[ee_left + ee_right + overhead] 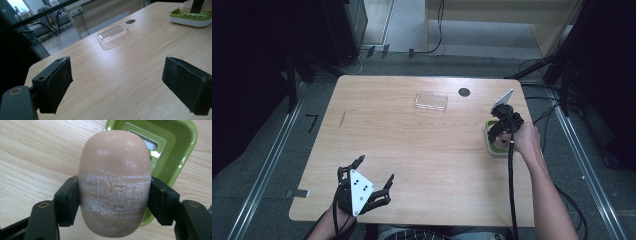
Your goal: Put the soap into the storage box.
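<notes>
Between the two black jaws of the right gripper [113,202] sits a bar of soap [114,182], pale pink and rounded, and the jaws pinch it from both sides across its lower half. Their pads press flat against the soap's flanks, right where a band of whitish scuff marks runs across its surface. The soap's rounded top end sticks out well beyond the jaw tips, and its lower end bulges back toward the gripper body. Behind and partly under the soap lies a green soap dish [175,152] with a slotted inner tray; the soap covers the dish's left part, so whether it touches the tray or hangs just above it cannot be told.

From the high view, the right gripper [501,131] stands over the soap dish [490,145] near the right edge of the wooden table [412,145], the hand gripping it from the near side.

At the near left corner of the table, the left gripper [374,172] rests with its jaws spread wide and nothing between them. In its own view, bare tabletop shows between the jaws [117,87]. Farther off, toward the table's far side, a clear plastic lid [113,36] lies flat, well apart from both grippers, with a dark round hole [130,21] in the tabletop beyond it.
</notes>
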Tool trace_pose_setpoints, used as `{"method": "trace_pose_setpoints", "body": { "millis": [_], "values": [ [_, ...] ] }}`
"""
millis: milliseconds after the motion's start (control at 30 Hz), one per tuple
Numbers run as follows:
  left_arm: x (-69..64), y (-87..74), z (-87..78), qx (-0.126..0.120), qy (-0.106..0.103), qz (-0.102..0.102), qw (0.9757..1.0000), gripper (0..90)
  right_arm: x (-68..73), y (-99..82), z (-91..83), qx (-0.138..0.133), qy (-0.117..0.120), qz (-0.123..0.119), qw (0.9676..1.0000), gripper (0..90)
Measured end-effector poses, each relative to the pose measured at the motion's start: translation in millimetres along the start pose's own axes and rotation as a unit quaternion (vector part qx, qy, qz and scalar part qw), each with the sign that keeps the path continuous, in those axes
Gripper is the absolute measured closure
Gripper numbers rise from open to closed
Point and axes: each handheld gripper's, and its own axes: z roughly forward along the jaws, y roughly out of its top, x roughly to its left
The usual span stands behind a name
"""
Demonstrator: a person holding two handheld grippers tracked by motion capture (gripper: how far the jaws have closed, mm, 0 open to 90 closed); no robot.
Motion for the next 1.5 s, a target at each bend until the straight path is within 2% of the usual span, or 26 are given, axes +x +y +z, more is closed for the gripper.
{"method": "trace_pose_setpoints", "body": {
  "millis": [767,1000,1133,1500],
  "values": [
    [0.3,-0.2,-0.1,0.001,0.000,0.000,1.0000,9.9,-13.9,5.4,9.4,-0.009,0.001,0.053,0.9985,33.4],
    [0.3,-0.3,-0.3,0.000,0.001,0.000,1.0000,9.8,-17.4,5.6,12.3,-0.011,-0.005,0.066,0.9977,33.4],
    [0.0,-0.3,-0.6,0.000,0.001,0.002,1.0000,9.9,-19.2,5.8,15.8,-0.010,-0.001,0.072,0.9974,33.3],
    [-0.2,-0.3,-0.8,-0.001,0.001,0.003,1.0000,9.8,-18.9,7.7,23.3,-0.004,-0.011,0.086,0.9962,33.4]
  ]
}}
